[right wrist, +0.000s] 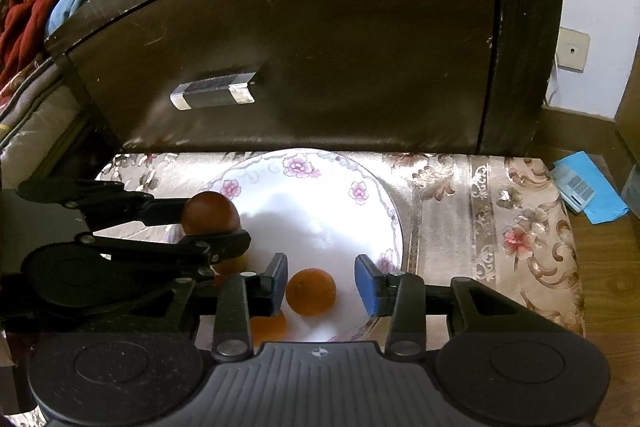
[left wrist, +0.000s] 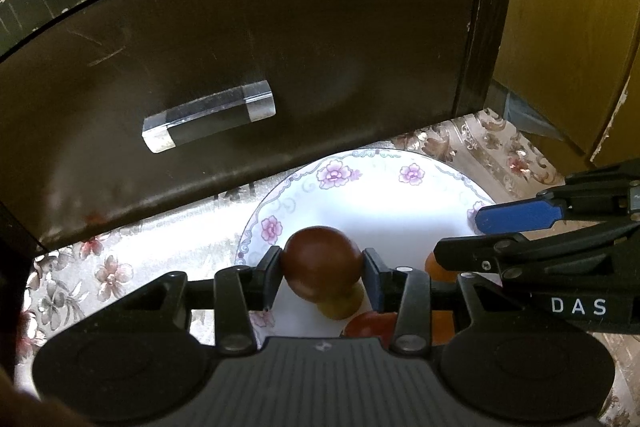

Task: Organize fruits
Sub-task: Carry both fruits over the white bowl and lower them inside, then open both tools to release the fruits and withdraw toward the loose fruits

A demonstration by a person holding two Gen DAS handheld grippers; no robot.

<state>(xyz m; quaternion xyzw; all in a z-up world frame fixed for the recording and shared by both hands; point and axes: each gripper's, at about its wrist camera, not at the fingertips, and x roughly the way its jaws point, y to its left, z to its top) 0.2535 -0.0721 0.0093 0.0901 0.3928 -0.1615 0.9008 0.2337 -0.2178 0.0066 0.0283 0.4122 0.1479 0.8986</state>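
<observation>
Taking the flowered plate (right wrist: 384, 211) as the landmark, the right gripper (right wrist: 321, 285) hangs over its near rim with its fingers (right wrist: 366, 283) spread apart and grasping nothing; an orange fruit (right wrist: 311, 291) sits on the plate between them, closer to the left finger than to the right, with clear gap on both sides. The fruit is round, so no long axis matters; the coming move seems to turn only on centring the fingers around it before they close. A second orange fruit (right wrist: 269, 327) lies at the plate's near edge, partly hidden under the left finger. Further toward the plate's left side, the left gripper (left wrist: 323, 269) is clenched on a dark red fruit (left wrist: 322, 261), which looks to be raised above the plate, over a yellowish fruit (left wrist: 340, 305) and a red fruit (left wrist: 370, 323). Beyond the plate's far rim stands a dark drawer front (right wrist: 320, 47) with a clear handle (right wrist: 214, 91), rising from the floral-covered surface (right wrist: 480, 207).
</observation>
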